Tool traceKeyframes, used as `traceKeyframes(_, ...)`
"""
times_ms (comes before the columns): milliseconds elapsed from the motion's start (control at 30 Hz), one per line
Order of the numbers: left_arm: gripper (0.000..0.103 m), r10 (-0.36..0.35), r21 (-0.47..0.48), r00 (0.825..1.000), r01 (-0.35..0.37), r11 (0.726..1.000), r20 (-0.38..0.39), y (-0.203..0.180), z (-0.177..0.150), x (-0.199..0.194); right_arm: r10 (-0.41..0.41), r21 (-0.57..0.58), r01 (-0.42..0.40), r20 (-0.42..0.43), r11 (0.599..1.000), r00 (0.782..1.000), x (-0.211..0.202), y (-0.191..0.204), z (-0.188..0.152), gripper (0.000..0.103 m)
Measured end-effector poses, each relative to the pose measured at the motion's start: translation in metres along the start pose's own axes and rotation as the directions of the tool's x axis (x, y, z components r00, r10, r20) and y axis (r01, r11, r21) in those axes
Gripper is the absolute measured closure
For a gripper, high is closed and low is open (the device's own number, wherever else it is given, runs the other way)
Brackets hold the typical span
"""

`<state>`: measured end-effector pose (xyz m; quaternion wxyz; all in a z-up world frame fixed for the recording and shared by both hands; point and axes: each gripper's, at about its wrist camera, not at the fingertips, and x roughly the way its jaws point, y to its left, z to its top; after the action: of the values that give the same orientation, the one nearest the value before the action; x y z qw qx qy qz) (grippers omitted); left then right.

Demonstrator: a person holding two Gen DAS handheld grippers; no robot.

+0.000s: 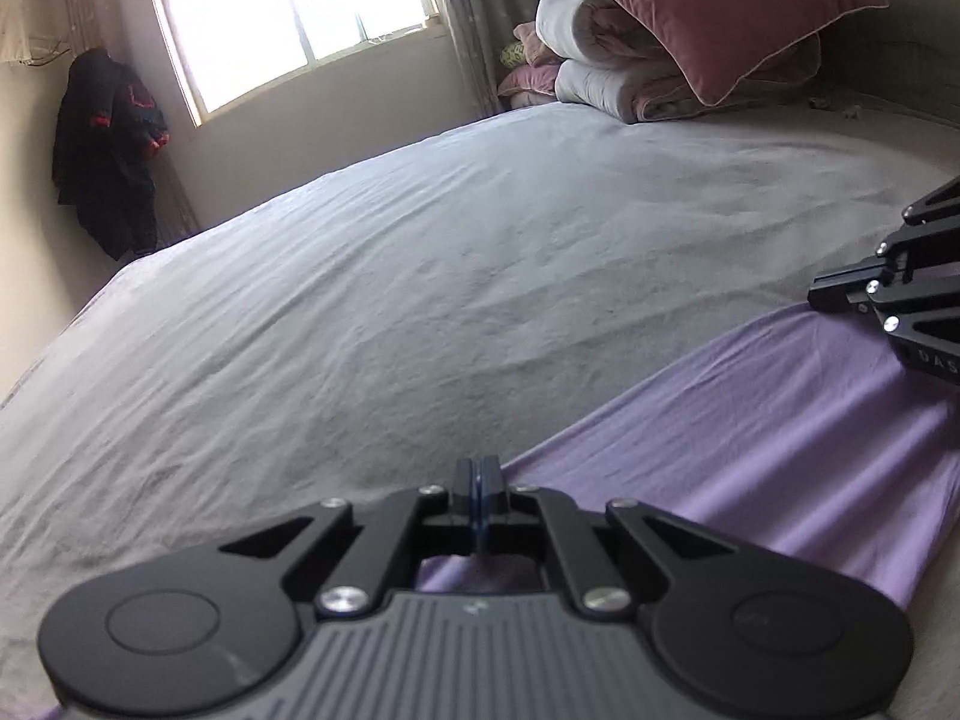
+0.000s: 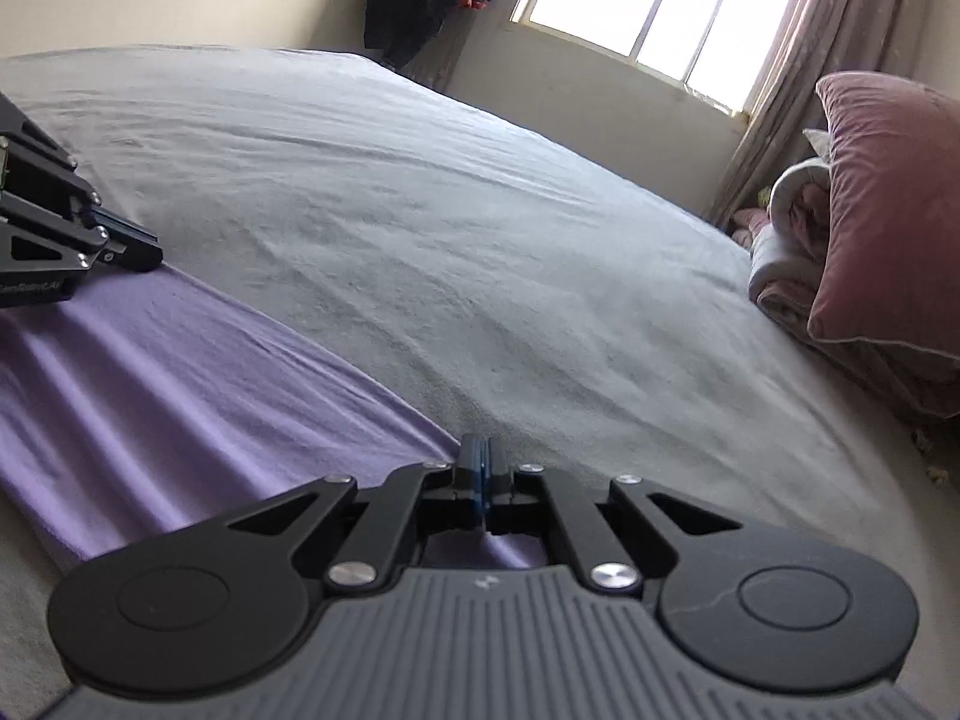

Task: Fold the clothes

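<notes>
A smooth lilac garment (image 1: pixel 750 450), thin and softly rippled in long folds, lies flat as a band on the bed (image 1: pixel 420 276), whose pale grey sheet is crinkled and slightly nubbly. The left claw (image 1: pixel 480 480), matte black metal with blue pads, is pressed together at one end of the garment's far edge, seemingly pinching the cloth. The right claw (image 2: pixel 477 462), the same build, is likewise pressed together at the other end of that edge. At the bed's head corner a velvety dusty-pink pillow (image 1: pixel 690 6) leans on rolled, puffy quilts (image 1: pixel 600 54).
</notes>
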<state>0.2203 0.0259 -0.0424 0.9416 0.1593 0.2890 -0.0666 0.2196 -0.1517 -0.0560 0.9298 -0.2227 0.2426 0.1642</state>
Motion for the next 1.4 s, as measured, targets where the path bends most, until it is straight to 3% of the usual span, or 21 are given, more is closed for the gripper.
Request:
traceKeyframes(67,0.100,-0.023,-0.030,1.000,0.023,0.999,0.000,0.005,0.002,-0.004,0.020,0.043,-0.019,-0.007,0.999,1.000,-0.007,-0.012,0.000,0.086)
traceKeyframes(100,0.096,-0.043,-0.047,0.999,0.044,0.998,0.005,0.008,0.002,-0.006,0.029,0.071,-0.029,-0.010,0.997,1.000,-0.011,-0.020,0.000,0.072)
traceKeyframes(167,0.091,-0.084,-0.071,0.996,0.085,0.994,0.022,0.012,0.002,-0.012,0.007,0.116,-0.006,-0.008,0.993,1.000,-0.018,-0.039,-0.002,0.054)
traceKeyframes(300,0.088,-0.123,-0.101,0.992,0.126,0.987,0.030,0.013,0.001,-0.008,-0.080,0.211,0.090,-0.056,0.973,0.995,-0.028,-0.083,-0.013,0.054)
traceKeyframes(467,0.087,-0.118,-0.077,0.993,0.118,0.990,0.013,0.006,0.000,-0.002,-0.146,0.309,0.185,-0.147,0.933,0.978,-0.028,-0.120,-0.031,0.054)
traceKeyframes(600,0.090,-0.120,-0.068,0.993,0.121,0.990,0.014,0.005,0.000,0.000,-0.135,0.381,0.204,-0.200,0.902,0.970,-0.010,-0.126,-0.048,0.056)
traceKeyframes(633,0.096,-0.125,-0.063,0.992,0.126,0.990,0.016,0.004,0.000,0.000,-0.133,0.393,0.207,-0.207,0.896,0.969,-0.010,-0.126,-0.048,0.058)
traceKeyframes(700,0.103,-0.138,-0.044,0.990,0.139,0.989,0.019,0.001,0.000,0.000,-0.121,0.387,0.198,-0.215,0.901,0.969,-0.010,-0.121,-0.044,0.090)
traceKeyframes(767,0.103,-0.125,-0.030,0.992,0.126,0.992,0.026,-0.002,0.000,-0.001,-0.114,0.370,0.189,-0.216,0.909,0.970,-0.011,-0.115,-0.040,0.101)
traceKeyframes(867,0.103,-0.124,-0.042,0.992,0.126,0.991,0.031,-0.002,0.001,-0.001,-0.131,0.359,0.200,-0.207,0.912,0.969,-0.010,-0.112,-0.037,0.101)
traceKeyframes(967,0.103,-0.127,-0.046,0.992,0.128,0.991,0.029,-0.001,0.001,0.000,-0.130,0.395,0.198,-0.190,0.897,0.973,-0.017,-0.119,-0.037,0.099)
traceKeyframes(1033,0.103,-0.125,-0.045,0.992,0.126,0.991,0.027,-0.002,0.001,0.000,-0.156,0.390,0.225,-0.200,0.893,0.967,-0.018,-0.120,-0.036,0.084)
traceKeyframes(1100,0.103,-0.124,-0.044,0.992,0.125,0.991,0.026,-0.002,0.002,0.000,-0.194,0.370,0.262,-0.210,0.891,0.958,-0.018,-0.119,-0.035,0.048)
traceKeyframes(1233,0.102,-0.128,-0.053,0.991,0.129,0.990,0.026,-0.001,0.002,0.000,-0.256,0.356,0.343,-0.268,0.870,0.929,-0.010,-0.120,-0.039,0.045)
traceKeyframes(1333,0.102,-0.126,-0.050,0.992,0.127,0.991,0.025,-0.002,0.001,0.000,-0.231,0.414,0.335,-0.282,0.846,0.931,-0.006,-0.128,-0.046,0.046)
traceKeyframes(1400,0.102,-0.121,-0.045,0.992,0.122,0.992,0.025,-0.003,0.002,0.001,-0.221,0.418,0.324,-0.277,0.848,0.935,-0.007,-0.128,-0.047,0.054)
